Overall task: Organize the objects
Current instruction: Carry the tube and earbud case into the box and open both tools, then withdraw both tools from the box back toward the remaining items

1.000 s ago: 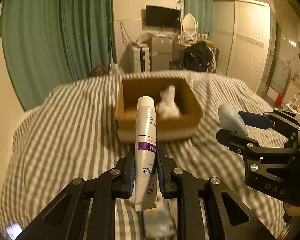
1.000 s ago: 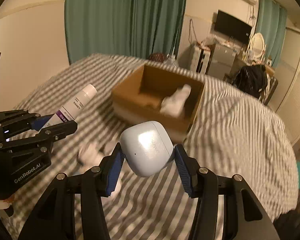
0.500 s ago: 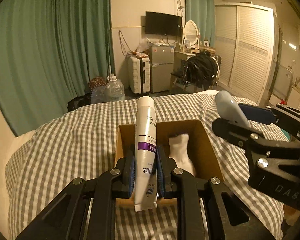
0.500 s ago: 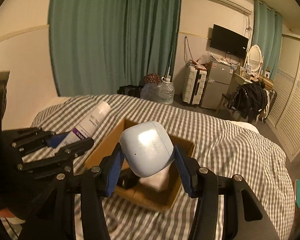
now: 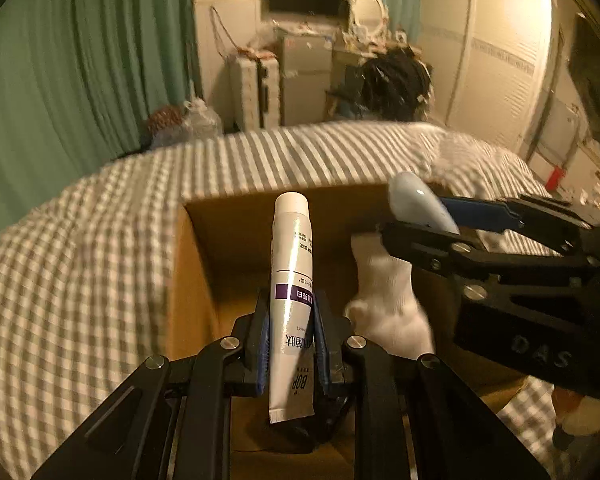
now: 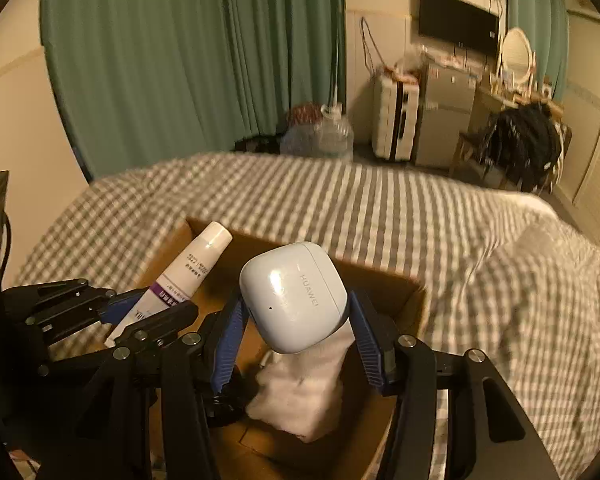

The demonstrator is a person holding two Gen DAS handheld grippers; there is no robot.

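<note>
The cardboard box (image 5: 196, 264) sits on the gingham-covered bed (image 5: 80, 248), a white sock (image 5: 383, 300) inside. Only the right wrist view reads "HUAWEI" on the pale blue earbud case (image 6: 294, 296), clamped in the right tool (image 6: 296, 320) above the box. The left tool (image 5: 290, 334) grips a white tube (image 5: 292, 280) with a purple band, upright over the box.

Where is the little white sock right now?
The white sock lies inside the brown cardboard box on the checked bed, right under the pale blue earbud case held in the right tool.
</note>
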